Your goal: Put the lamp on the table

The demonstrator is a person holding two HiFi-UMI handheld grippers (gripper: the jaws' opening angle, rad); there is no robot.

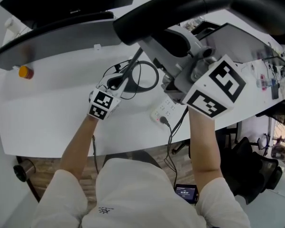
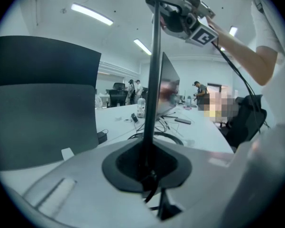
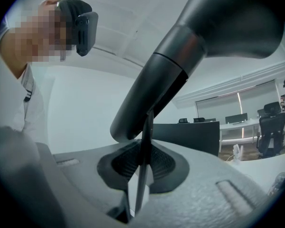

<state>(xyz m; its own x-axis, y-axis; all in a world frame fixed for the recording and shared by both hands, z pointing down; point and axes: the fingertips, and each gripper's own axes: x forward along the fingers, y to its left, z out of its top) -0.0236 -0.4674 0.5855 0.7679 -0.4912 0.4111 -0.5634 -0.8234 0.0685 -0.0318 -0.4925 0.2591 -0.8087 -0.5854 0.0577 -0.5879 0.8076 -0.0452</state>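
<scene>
The lamp (image 1: 204, 1), black with a thin stem (image 2: 154, 80) and a broad dark head (image 3: 218, 27), is held over the white bench (image 1: 52, 108) by both tongs. It slants from low at the centre of the bench up toward the person. The left tongs (image 2: 149, 170) are nearly closed and clamp the stem low down; in the left gripper view the stem rises straight out of the narrow slot between the jaws. The right tongs (image 3: 141, 175) are closed likewise on a thin flat bar just under the lamp head, which fills the upper part of the right gripper view. A black loop (image 1: 147, 75) lies on the bench just beyond the left tongs; whether it is the lamp's foot or a cable cannot be determined, nor whether the lamp bears on the bench. A white power strip (image 1: 163, 112) lies near the front edge, with a black lead plugged in. A small orange object (image 1: 25, 72) sits at the far left, and dark monitors (image 1: 52, 4) stand along the rear.
</scene>
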